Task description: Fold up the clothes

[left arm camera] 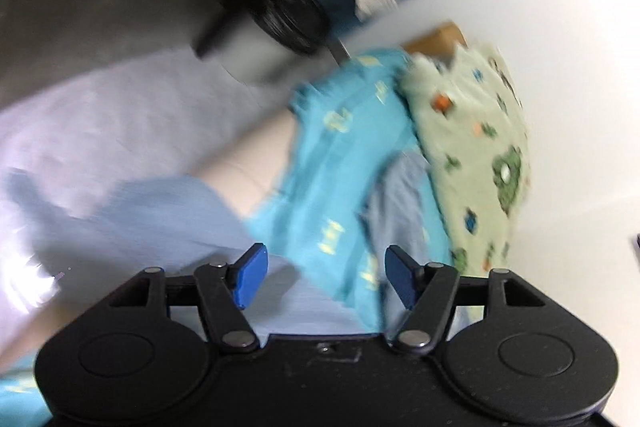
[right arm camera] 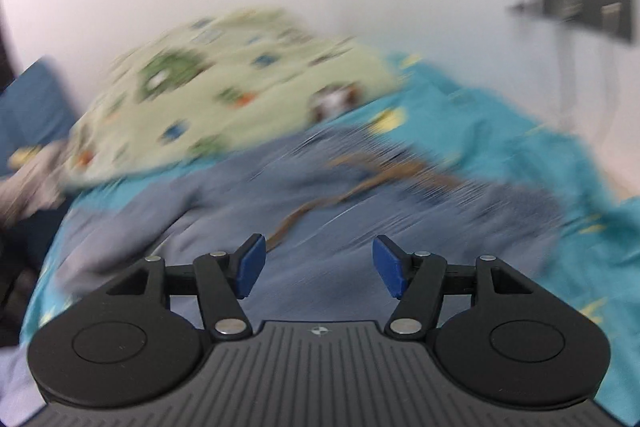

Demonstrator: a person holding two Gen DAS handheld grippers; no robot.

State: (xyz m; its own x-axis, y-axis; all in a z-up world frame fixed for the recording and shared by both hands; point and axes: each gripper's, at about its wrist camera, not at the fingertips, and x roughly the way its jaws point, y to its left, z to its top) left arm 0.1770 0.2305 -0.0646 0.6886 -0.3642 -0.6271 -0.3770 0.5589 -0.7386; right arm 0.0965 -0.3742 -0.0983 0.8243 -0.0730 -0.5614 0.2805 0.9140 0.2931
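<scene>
Left gripper (left arm camera: 326,277): jaws apart, empty, above a pale blue garment (left arm camera: 168,219) on the turquoise bedsheet (left arm camera: 340,163); green patterned pillow (left arm camera: 476,155) beyond, at right. Right gripper (right arm camera: 318,265): jaws apart, empty, over the blue-grey garment (right arm camera: 328,211) lying on the bed, near the pillow (right arm camera: 224,87). Both views motion-blurred.

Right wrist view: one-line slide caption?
Open right tool above grey-blue garment on teal bedsheet, green patterned pillow behind; motion-blurred.
</scene>
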